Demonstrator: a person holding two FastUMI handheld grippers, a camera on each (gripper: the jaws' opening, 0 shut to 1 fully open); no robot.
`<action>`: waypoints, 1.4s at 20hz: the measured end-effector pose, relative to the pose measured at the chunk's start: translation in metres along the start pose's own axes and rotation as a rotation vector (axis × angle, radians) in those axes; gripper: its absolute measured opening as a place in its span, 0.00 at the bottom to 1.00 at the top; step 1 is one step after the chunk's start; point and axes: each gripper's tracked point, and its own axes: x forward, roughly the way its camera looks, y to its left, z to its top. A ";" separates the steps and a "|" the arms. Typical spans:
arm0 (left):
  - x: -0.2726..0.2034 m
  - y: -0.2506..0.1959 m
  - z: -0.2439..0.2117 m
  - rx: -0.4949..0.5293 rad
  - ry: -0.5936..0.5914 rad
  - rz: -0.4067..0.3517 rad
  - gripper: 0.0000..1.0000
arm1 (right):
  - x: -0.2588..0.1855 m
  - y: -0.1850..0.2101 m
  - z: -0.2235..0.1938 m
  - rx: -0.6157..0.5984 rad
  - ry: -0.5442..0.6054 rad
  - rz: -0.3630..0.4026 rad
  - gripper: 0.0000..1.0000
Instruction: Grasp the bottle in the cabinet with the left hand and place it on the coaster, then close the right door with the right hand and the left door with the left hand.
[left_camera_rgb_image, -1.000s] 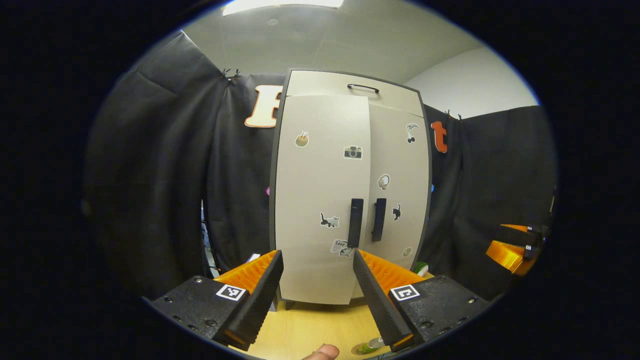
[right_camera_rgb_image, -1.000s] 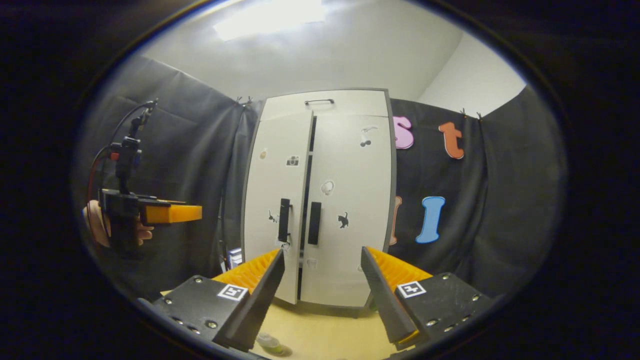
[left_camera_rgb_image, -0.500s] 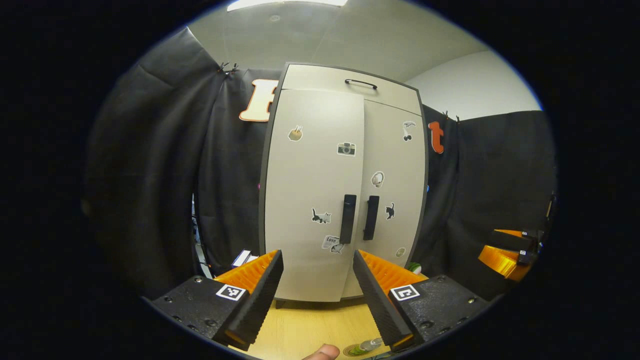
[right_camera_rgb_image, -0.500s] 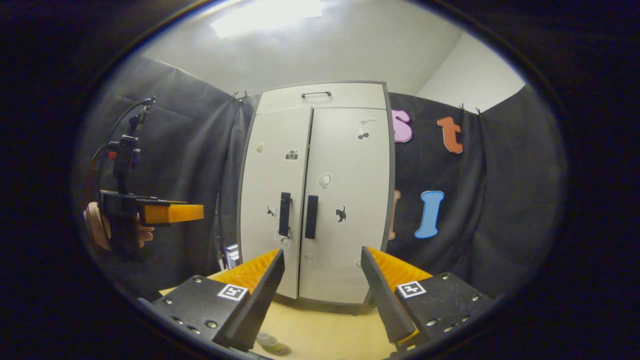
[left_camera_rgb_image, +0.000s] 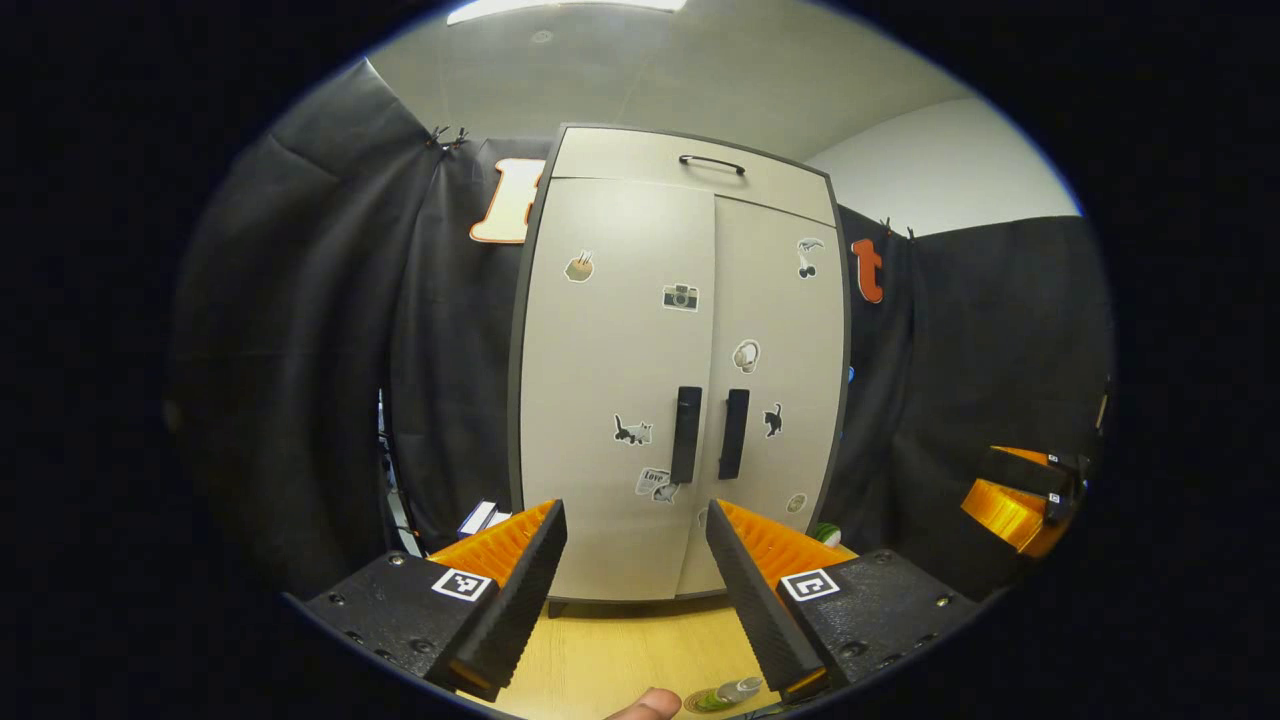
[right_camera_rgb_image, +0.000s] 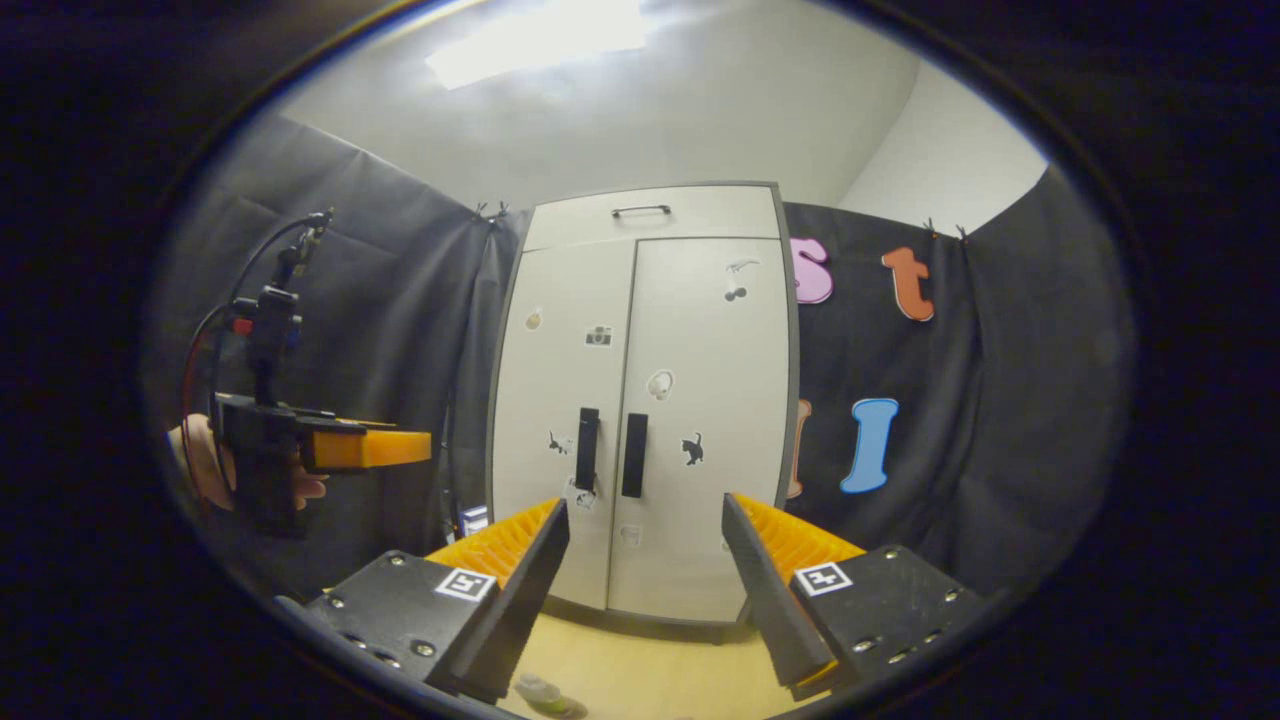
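We hold the left gripper (left_camera_rgb_image: 636, 570) and right gripper (right_camera_rgb_image: 645, 570) wide apart, empty. The tall pale grey two-door cabinet (left_camera_rgb_image: 680, 370) looks shut; the small clear bottle (left_camera_rgb_image: 735, 690) seems to rest on its coaster.

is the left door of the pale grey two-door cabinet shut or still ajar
Shut. The left door sits flush with the right door, only a thin seam between their black handles, no dark gap in the right gripper view either.

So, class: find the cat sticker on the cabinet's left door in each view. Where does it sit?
Left gripper view: the cat sticker sits left of the left door handle, near picture centre.
Right gripper view: the cat sticker is smaller, again just left of that handle.
Shared landmark: the camera sticker above.
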 end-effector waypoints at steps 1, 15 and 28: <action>-0.001 0.000 0.000 0.003 0.000 0.000 0.90 | 0.002 0.002 -0.002 0.001 0.007 0.001 0.90; -0.008 -0.003 0.000 0.007 -0.003 0.005 0.90 | 0.001 -0.006 0.001 0.076 0.008 -0.025 0.90; -0.011 -0.002 -0.002 0.019 0.005 -0.001 0.90 | 0.005 -0.002 0.002 0.086 -0.010 -0.019 0.90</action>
